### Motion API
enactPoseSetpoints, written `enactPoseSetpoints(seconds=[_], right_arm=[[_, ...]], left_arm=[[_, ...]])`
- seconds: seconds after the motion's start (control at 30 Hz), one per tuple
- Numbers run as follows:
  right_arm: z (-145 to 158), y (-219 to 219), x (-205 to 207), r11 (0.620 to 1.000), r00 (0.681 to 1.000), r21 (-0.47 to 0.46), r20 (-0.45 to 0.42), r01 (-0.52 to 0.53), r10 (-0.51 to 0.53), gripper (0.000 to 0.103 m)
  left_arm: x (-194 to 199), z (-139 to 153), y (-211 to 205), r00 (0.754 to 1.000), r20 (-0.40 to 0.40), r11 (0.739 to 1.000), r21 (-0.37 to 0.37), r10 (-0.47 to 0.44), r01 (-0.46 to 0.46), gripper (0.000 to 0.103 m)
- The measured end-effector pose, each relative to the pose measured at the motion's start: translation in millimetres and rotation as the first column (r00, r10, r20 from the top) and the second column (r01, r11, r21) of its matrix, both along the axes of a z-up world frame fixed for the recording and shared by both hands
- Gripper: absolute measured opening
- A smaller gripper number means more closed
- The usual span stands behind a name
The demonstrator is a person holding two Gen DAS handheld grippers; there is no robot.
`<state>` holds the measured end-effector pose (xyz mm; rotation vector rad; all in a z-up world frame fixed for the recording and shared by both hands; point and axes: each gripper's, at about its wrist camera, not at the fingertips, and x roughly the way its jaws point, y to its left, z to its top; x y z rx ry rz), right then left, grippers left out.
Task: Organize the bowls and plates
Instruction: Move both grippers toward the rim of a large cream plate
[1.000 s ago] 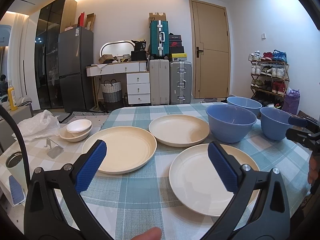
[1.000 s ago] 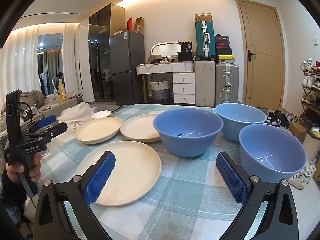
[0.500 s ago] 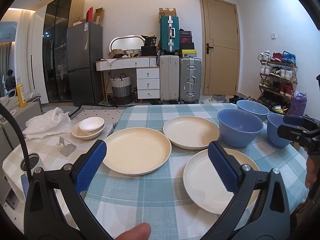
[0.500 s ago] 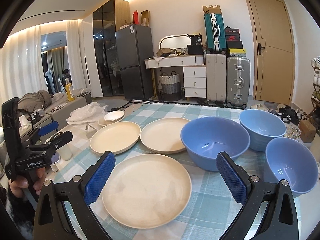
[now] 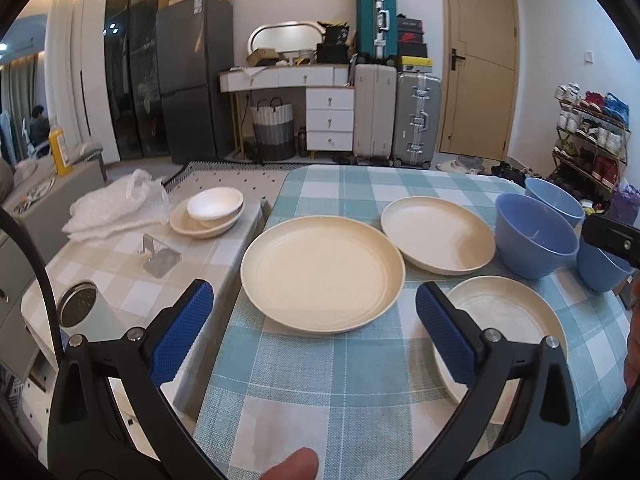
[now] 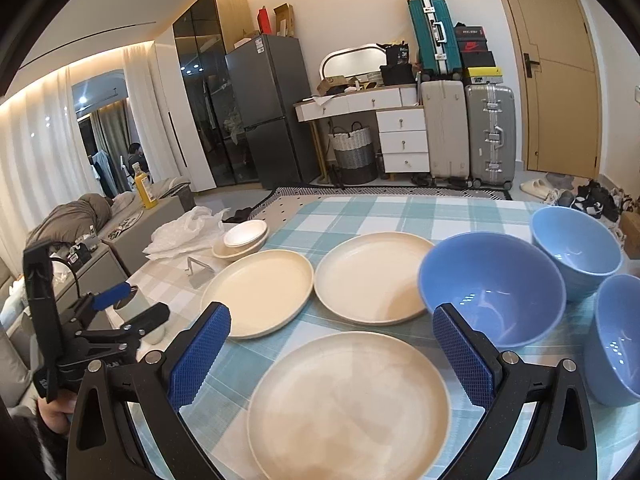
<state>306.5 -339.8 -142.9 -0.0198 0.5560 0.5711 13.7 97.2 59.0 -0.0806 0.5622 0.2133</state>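
Note:
Three cream plates lie on the blue checked tablecloth: a left plate (image 5: 322, 272) (image 6: 260, 292), a far plate (image 5: 438, 234) (image 6: 374, 278) and a near plate (image 5: 508, 328) (image 6: 348, 406). Three blue bowls stand at the right: a big one (image 5: 534, 236) (image 6: 492, 300), a far one (image 6: 576, 248) and a near one (image 6: 618, 340). My left gripper (image 5: 314, 336) hovers open in front of the left plate, empty. My right gripper (image 6: 332, 358) is open above the near plate, empty. The left gripper (image 6: 120, 312) also shows at the left edge of the right wrist view.
A lower side table at the left holds stacked small white dishes (image 5: 210, 212), a white plastic bag (image 5: 116, 206), a metal stand (image 5: 158, 256) and a round cup (image 5: 80, 312). Suitcases, drawers, a fridge and a shoe rack stand behind the table.
Both grippers have pulled back and shifted left, so the plates and bowls sit further right in each view. Both stay open; no dish has moved.

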Motion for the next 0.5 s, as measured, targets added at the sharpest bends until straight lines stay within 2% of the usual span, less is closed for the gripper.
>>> enactPoseSetpoints(seconds=[0.2,0.37,0.5], right_arm=[[-3,29,19,0.999,0.999,-0.017,-0.031,-0.032,0.031,0.103],[-16,52,41,0.999,0.995,-0.032,-0.097,-0.041,0.038,0.103],[-27,67,52,0.998,0.994,-0.054,-0.108,-0.035,0.029,0.103]], left_arm=[[20,-14,25,0.998,-0.028,0.997,-0.035,0.062,-0.063,0.101],[36,-24,49,0.993,-0.038,0.99,-0.089,0.109,-0.112,0.101],[47,-32,65,0.99,-0.054,0.983,-0.125,0.131,-0.137,0.101]])
